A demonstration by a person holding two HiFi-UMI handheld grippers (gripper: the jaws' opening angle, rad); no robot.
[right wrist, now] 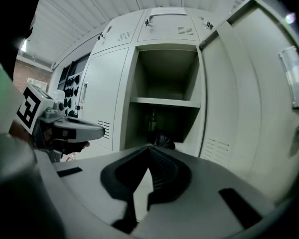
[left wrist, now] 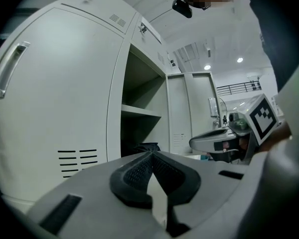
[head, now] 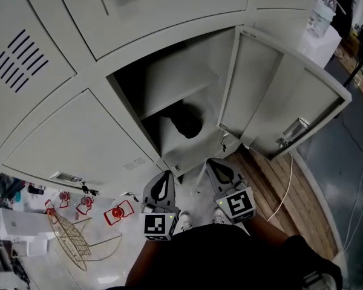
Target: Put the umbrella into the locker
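Observation:
A black folded umbrella [head: 186, 122] lies in the lower compartment of the open locker [head: 169, 83], below the shelf [right wrist: 164, 102]. It shows as a dark bundle in the right gripper view [right wrist: 164, 141] and in the left gripper view [left wrist: 145, 147]. My left gripper [head: 167, 175] and right gripper [head: 214, 164] hover side by side in front of the locker, outside it. Both point toward the opening. The left gripper's [left wrist: 150, 154] jaws are shut with nothing between them, and so are the right gripper's [right wrist: 148, 147]. Neither touches the umbrella.
The locker door [head: 278, 101] swings open to the right, its latch [head: 293, 130] on the free edge. Closed locker doors [head: 78, 144] stand to the left. On the floor lie a wire basket [head: 69, 237], red clips [head: 118, 213], a white cable [head: 285, 189] and wooden planks [head: 272, 180].

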